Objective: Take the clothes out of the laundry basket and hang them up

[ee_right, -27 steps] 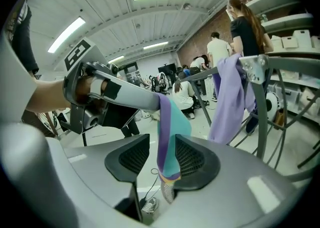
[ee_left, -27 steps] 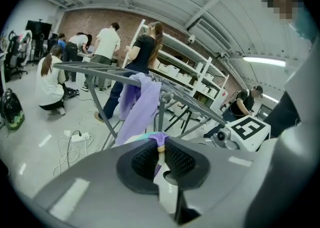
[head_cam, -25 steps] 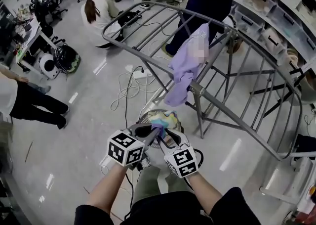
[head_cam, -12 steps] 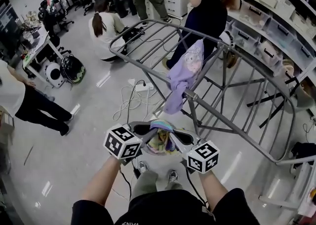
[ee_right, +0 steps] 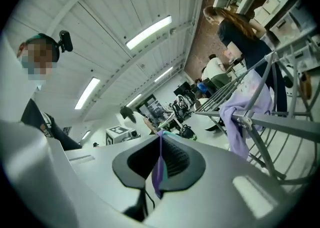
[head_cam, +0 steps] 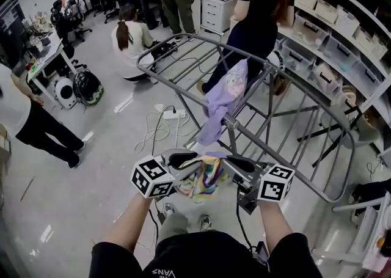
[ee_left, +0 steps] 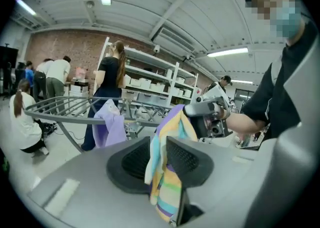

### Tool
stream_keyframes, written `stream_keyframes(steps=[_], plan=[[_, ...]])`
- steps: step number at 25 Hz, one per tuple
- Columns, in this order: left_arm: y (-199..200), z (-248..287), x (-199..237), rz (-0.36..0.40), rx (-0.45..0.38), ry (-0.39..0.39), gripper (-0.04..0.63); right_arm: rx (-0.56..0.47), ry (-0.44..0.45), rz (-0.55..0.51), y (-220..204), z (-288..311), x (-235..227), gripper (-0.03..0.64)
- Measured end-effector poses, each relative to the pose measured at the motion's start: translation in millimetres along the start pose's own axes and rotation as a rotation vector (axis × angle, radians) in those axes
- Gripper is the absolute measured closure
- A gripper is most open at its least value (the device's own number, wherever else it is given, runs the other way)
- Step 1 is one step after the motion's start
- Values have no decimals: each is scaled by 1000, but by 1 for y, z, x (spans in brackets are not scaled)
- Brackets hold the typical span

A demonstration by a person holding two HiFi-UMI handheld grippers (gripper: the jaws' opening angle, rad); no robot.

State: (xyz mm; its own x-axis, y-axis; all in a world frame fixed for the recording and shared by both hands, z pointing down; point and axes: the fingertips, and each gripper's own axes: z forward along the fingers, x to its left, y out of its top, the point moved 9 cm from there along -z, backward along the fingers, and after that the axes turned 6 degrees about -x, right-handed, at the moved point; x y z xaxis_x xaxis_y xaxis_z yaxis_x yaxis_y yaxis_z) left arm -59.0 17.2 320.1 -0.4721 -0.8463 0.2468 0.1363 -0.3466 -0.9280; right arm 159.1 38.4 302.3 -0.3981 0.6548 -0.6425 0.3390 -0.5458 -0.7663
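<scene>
One striped cloth (head_cam: 205,177), in yellow, teal and purple bands, hangs in the air between the two grippers, each of which has an end of it. The left gripper (head_cam: 190,162) has a thick fold between its jaws; they have just been opening a little, yet the pads press the fold from both sides and the rest of it droops below them. The right gripper (head_cam: 230,164) is clamped tight on a thin purple and teal edge.

The two grippers face each other, tips turned inward, close together with the cloth bunched in the gap. Each carries one marker cube, two in all. Two bare forearms in short black sleeves reach forward from the body, the right held a little further out to the side.

Beyond the grippers stands one grey metal drying rack (head_cam: 293,90), its near rail just past the right gripper. One lilac garment (head_cam: 221,95) is draped over it, straight ahead of both grippers. Further off, one person (head_cam: 131,40) crouches on the floor.
</scene>
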Motion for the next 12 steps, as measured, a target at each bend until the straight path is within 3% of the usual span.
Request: stream_keyframes(steps=[4,8,12], plan=[[-27,-5,-9,-17,-62,72,523,-26,8,-6,17,-5,6,598],[-64,10,-18,-50,-32,112,523,-43,47,-9,32,-15,12,598],[-84,28,-22,21,10,176,523,-45,63,-32,43,-23,23,600]])
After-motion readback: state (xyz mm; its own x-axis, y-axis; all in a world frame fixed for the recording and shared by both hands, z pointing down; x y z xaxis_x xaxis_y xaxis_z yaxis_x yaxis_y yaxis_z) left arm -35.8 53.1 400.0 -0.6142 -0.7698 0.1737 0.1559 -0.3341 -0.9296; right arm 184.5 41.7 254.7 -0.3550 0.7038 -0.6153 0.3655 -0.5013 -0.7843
